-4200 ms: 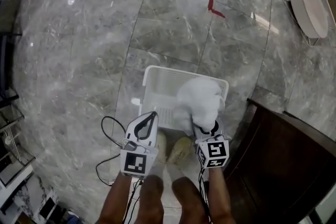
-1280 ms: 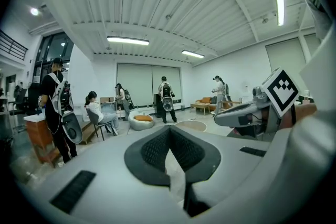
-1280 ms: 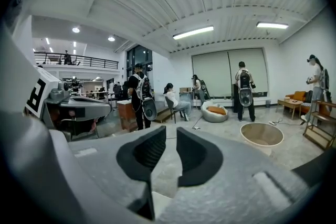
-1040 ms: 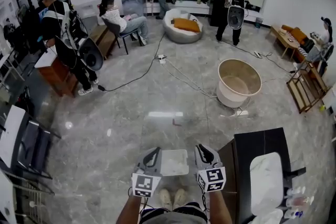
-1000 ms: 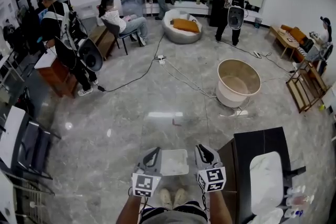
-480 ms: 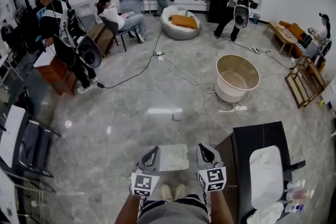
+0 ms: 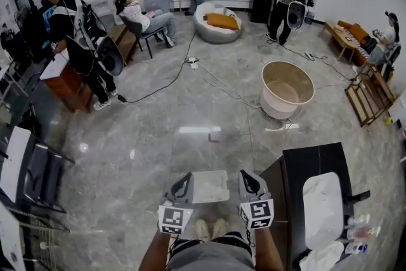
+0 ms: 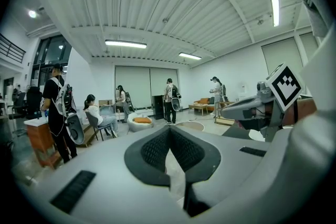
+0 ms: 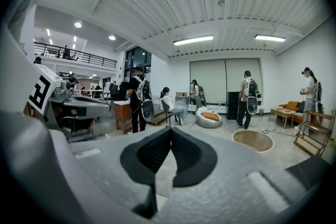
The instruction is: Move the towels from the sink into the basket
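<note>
Grey marble floor [image 7: 190,105], big room. Only head view gives me basket [image 7: 210,172] at my feet, white towel [image 7: 209,187] inside, and sink [image 7: 322,212] on dark cabinet [image 7: 293,165]. Gripper views: L gripper [image 8: 169,128] and R gripper [image 9: 171,129] jaws together, empty.

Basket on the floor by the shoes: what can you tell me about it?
The basket is white and rectangular, plastic by its look, open on top. It stands upright on the grey stone floor, just ahead of the person's shoes. Something white and lumpy lies inside, probably a towel, too small to be sure. The left gripper and right gripper, both shut and empty, show at its two sides; neither seems to touch it.
</note>
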